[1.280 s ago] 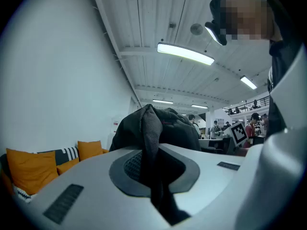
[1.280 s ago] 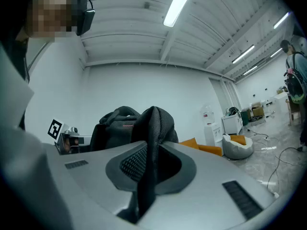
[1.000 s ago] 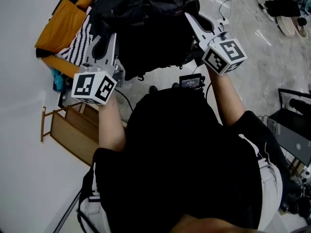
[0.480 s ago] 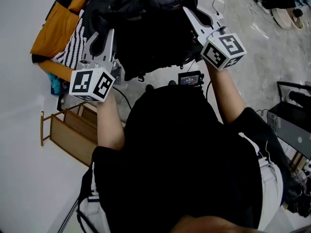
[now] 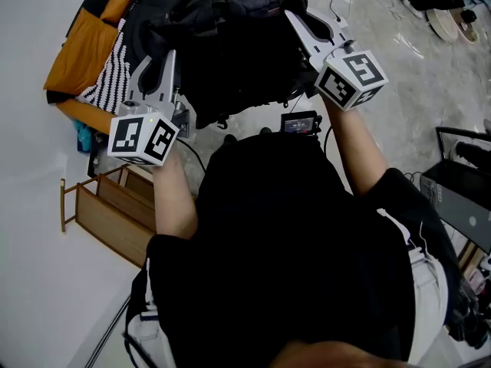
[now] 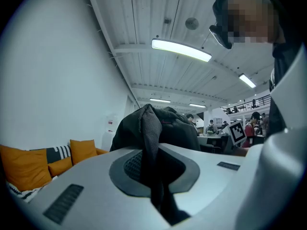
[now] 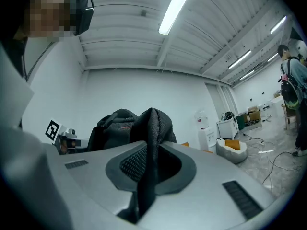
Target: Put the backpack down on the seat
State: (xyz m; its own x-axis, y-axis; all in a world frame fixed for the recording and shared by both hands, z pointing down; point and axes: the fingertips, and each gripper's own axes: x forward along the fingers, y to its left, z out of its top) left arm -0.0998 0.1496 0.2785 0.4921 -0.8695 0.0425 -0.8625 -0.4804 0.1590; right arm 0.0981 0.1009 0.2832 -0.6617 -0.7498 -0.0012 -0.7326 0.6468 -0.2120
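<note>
A black backpack (image 5: 230,44) hangs in the air between both grippers, just off the sofa seat (image 5: 103,90) with its orange cushions and striped cover. My left gripper (image 5: 163,61) is shut on a black mesh shoulder strap (image 6: 151,143), which runs pinched through its jaws up to the backpack's body (image 6: 170,128). My right gripper (image 5: 298,25) is shut on the other mesh strap (image 7: 149,147), with the bag's bulk (image 7: 115,126) behind it. Both sets of fingertips are buried in the bag in the head view.
An orange cushion (image 5: 73,56) lies on the sofa at upper left; more orange cushions (image 6: 26,166) show in the left gripper view. A wooden rack (image 5: 103,217) stands by the wall. Cables cross the floor (image 5: 399,60). A water dispenser (image 7: 204,128) stands far right.
Both grippers and the backpack have drifted slightly up the picture, toward the sofa. Both grips on the straps are unchanged.
</note>
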